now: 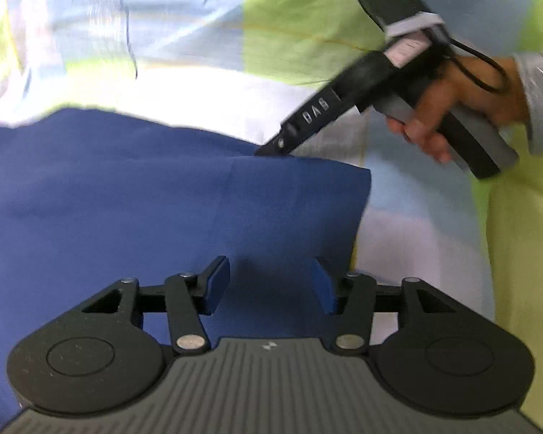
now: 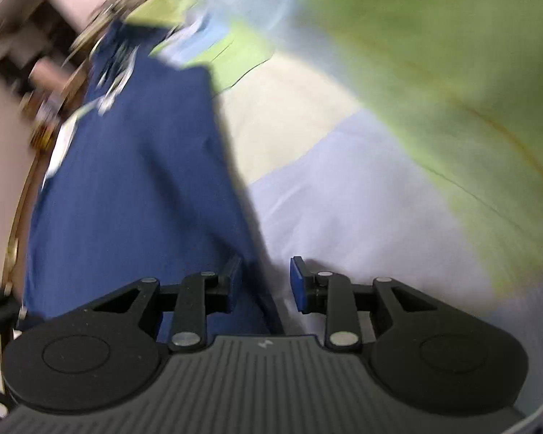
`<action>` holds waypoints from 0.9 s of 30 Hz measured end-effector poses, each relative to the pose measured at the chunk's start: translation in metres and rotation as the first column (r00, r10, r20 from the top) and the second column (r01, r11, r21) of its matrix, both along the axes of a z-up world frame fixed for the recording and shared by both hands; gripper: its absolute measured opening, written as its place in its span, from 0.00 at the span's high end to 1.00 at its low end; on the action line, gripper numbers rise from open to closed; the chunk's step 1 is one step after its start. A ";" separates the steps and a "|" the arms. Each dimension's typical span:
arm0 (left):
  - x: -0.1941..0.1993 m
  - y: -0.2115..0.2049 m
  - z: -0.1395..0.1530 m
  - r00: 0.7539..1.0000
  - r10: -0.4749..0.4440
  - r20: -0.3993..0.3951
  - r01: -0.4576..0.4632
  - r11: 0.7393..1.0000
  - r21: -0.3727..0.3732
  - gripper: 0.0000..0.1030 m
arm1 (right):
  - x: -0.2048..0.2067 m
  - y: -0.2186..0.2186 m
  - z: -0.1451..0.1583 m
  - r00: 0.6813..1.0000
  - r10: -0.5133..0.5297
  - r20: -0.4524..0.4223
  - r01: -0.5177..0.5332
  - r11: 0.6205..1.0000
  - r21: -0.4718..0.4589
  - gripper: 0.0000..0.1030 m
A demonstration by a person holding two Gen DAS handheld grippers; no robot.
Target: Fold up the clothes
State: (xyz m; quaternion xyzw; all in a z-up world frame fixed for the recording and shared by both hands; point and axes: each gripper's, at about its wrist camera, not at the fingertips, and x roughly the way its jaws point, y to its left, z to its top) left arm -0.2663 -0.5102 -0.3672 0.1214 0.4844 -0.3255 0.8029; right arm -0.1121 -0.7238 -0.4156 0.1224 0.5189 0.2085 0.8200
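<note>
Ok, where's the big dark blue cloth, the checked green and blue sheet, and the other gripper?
dark blue cloth [image 1: 126, 199], left wrist view, flat middle.
checked green and blue bedsheet [image 1: 289, 47], left wrist view, green square.
right gripper [image 1: 271, 149], left wrist view, fingertips at cloth's edge.

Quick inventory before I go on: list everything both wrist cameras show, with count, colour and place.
Blue garment: one, dark blue, spread on the bedsheet, under both claws.
Bedsheet: one, patchwork of green, light blue and white, under and around the garment.
Furniture and clutter: count unclear, brown and blurred, far left in the right wrist view.
Right hand: one, gripping the right claw's handle.
Left claw: one, black, open over the garment.
Right claw: one, black, open, straddling the garment's edge.
</note>
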 end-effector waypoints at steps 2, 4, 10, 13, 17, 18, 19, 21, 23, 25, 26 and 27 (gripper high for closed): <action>0.001 0.002 -0.006 1.000 0.010 -0.018 -0.010 1.000 -0.002 0.47 | -0.001 0.013 0.000 0.995 0.098 0.020 -0.097 0.994 -0.043 0.98; 0.001 0.004 -0.013 1.000 0.011 -0.026 -0.011 1.000 0.004 0.47 | -0.012 0.013 0.016 0.989 0.102 0.103 -0.097 0.993 -0.061 0.99; -0.019 0.013 -0.027 0.997 -0.073 -0.038 0.076 0.995 0.070 0.45 | -0.023 -0.006 -0.008 0.997 0.017 0.071 -0.005 0.987 -0.163 1.00; -0.034 0.024 -0.027 0.990 -0.122 -0.067 0.129 0.987 0.097 0.40 | -0.027 -0.016 0.002 0.991 -0.125 0.045 0.130 0.982 -0.135 0.88; -0.052 0.045 -0.026 0.988 -0.129 -0.086 0.139 0.982 0.130 0.40 | -0.062 -0.040 0.012 0.964 -0.267 0.008 0.267 0.960 -0.090 0.77; -0.053 0.048 -0.026 0.989 -0.115 -0.097 0.126 0.985 0.119 0.40 | -0.070 -0.041 0.011 0.962 -0.274 -0.011 0.273 0.961 -0.051 0.67; -0.053 0.051 -0.027 0.989 -0.095 -0.113 0.107 0.989 0.104 0.40 | -0.078 -0.042 0.010 0.959 -0.280 -0.029 0.280 0.960 -0.013 0.56; -0.053 0.053 -0.028 0.989 -0.063 -0.137 0.076 0.993 0.092 0.40 | -0.086 -0.034 0.002 0.965 -0.260 -0.030 0.259 0.965 -0.028 0.58; -0.049 0.054 -0.030 0.987 -0.039 -0.157 0.052 0.995 0.084 0.40 | -0.091 -0.023 -0.010 0.969 -0.237 -0.075 0.241 0.969 0.057 0.97; -0.051 0.057 -0.028 0.985 -0.031 -0.173 0.042 0.997 0.062 0.40 | -0.094 -0.007 -0.001 0.984 -0.168 -0.052 0.169 0.986 0.005 0.99; -0.051 0.058 -0.027 0.981 -0.023 -0.194 0.032 0.999 0.043 0.40 | -0.097 -0.002 0.009 0.988 -0.153 -0.020 0.152 0.987 -0.052 0.99; -0.049 0.060 -0.028 0.974 -0.013 -0.225 0.018 1.000 0.021 0.40 | -0.093 0.000 0.017 0.986 -0.169 -0.011 0.168 0.982 -0.085 0.99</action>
